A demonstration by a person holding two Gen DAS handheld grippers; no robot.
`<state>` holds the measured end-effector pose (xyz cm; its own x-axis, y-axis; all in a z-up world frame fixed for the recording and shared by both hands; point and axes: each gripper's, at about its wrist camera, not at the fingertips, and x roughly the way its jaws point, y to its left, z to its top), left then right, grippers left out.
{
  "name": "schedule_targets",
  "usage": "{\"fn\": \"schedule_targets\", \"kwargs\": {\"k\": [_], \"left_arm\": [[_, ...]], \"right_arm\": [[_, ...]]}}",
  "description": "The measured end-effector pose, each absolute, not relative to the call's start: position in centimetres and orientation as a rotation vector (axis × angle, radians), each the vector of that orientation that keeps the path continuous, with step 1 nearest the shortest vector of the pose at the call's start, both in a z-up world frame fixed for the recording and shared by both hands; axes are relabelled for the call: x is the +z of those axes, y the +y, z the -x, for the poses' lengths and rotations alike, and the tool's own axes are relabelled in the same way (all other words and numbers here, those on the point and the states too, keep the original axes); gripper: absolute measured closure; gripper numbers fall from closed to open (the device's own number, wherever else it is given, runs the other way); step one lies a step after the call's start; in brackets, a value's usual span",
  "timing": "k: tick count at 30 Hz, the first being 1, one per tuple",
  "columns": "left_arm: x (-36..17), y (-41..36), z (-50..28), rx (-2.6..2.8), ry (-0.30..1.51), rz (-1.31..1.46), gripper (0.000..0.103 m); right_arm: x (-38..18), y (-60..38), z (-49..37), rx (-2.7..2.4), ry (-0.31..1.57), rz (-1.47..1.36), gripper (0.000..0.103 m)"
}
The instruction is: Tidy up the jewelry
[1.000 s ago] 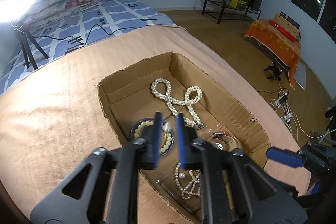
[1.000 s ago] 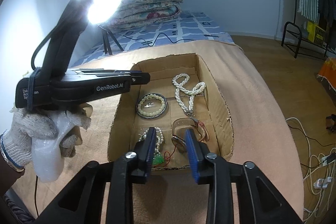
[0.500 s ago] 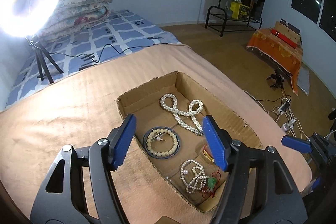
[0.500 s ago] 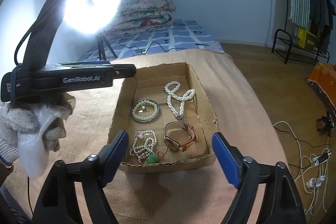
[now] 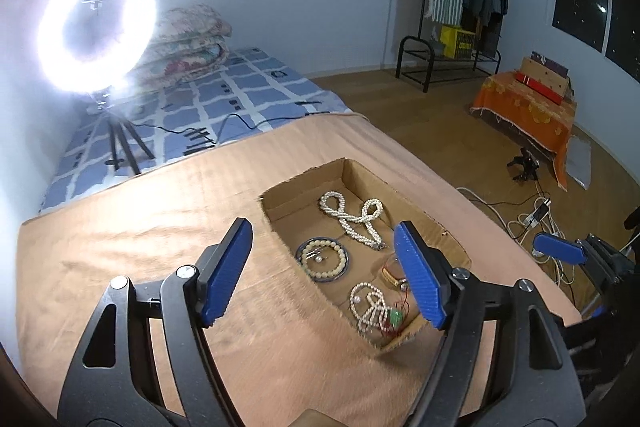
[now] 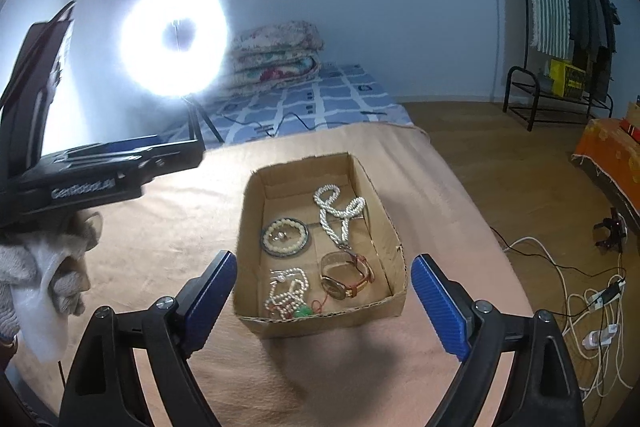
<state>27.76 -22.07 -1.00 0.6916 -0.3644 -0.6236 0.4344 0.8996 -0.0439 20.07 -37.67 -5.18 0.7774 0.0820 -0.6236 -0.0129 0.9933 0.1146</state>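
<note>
Both grippers hung wide open and empty, drawn back above the tan bench: the left gripper (image 5: 324, 275) had been nearly shut over the cardboard box (image 6: 320, 319) a second earlier, the right gripper (image 6: 324, 303) likewise. Inside lay bead tangle (image 6: 286, 293), watch (image 6: 346, 277), bracelet dish (image 6: 285, 237) and pearl necklace (image 6: 338, 213), farthest, suggesting sorting was finished.

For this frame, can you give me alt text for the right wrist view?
An open right gripper hovers over a tan blanket in front of a cardboard box holding a twisted pearl necklace, a bead bracelet, a pearl string and a watch. A ring light glares behind; a gloved hand holds the left gripper.
</note>
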Motion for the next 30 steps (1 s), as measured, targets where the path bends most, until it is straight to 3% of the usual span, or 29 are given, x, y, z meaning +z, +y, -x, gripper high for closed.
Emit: {"fn": "schedule_targets", "kwargs": {"k": [3,16,30], "left_arm": [[0.4,-20.6,-25.7,-0.440,0.647,-0.106,0.025],[3.0,-15.9,-16.8,-0.391,0.559,-0.096,0.008],[0.9,-14.9,-12.8,-0.393,0.608,-0.089,0.007]], "right_arm": [[-4.4,-37.5,-18.9,0.034,0.655,-0.121,0.000],[-2.2,-36.0,-14.8,0.001,0.614,-0.088,0.000],[-1.5,-36.1,-13.6,-0.043,0.585,-0.073,0.000]]}}
